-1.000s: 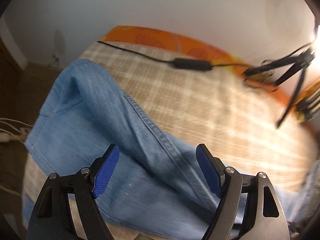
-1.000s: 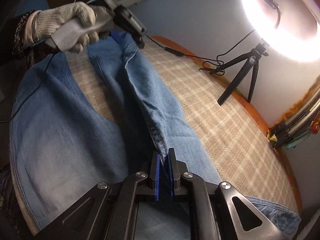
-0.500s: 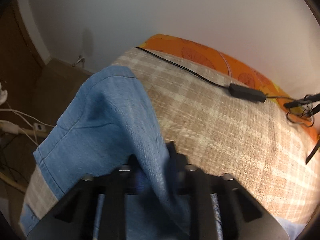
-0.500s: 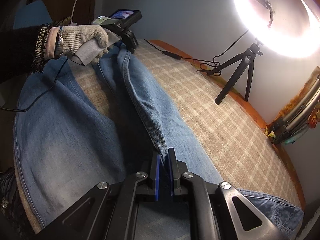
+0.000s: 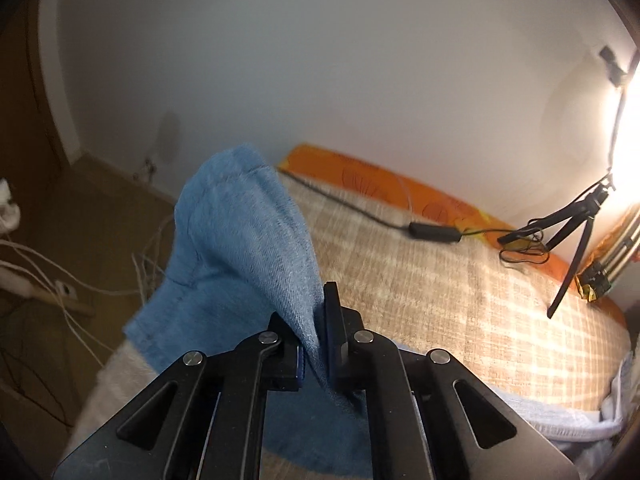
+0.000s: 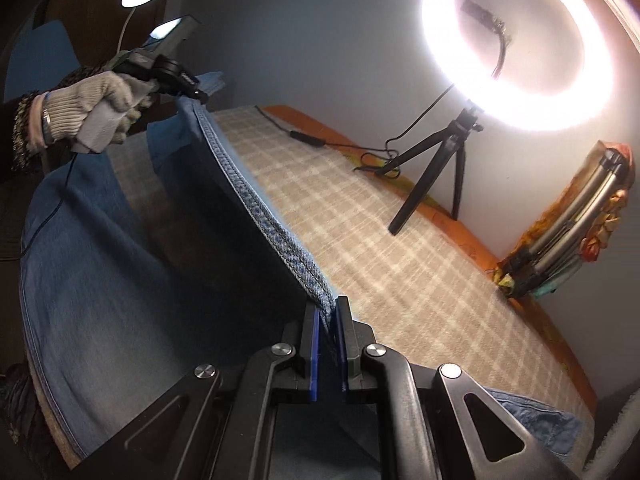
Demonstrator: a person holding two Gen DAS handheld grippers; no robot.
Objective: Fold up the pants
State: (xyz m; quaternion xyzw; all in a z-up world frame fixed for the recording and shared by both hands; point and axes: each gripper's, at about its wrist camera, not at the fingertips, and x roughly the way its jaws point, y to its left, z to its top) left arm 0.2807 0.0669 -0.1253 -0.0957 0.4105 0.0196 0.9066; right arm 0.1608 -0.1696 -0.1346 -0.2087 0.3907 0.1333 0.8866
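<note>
Blue denim pants [image 6: 100,272] lie on a bed with a beige plaid cover [image 6: 360,232]. My right gripper [image 6: 327,316] is shut on the seam edge of one pant leg [image 6: 256,208], which stretches taut and lifted towards the left gripper [image 6: 188,84], held by a gloved hand. In the left wrist view my left gripper [image 5: 320,320] is shut on the leg's cuff end [image 5: 248,216], which stands raised above the cover [image 5: 460,300].
A lit ring light [image 6: 520,40] on a small black tripod [image 6: 436,176] stands at the bed's far edge, with a black cable and adapter [image 5: 434,232]. An orange sheet edge [image 5: 360,172] borders the wall. White cables [image 5: 60,288] lie on the floor at left.
My left gripper closed on the pant leg's cuff end and lifted it. My right gripper, still shut on the seam, rose too, so the leg edge now hangs taut between both.
</note>
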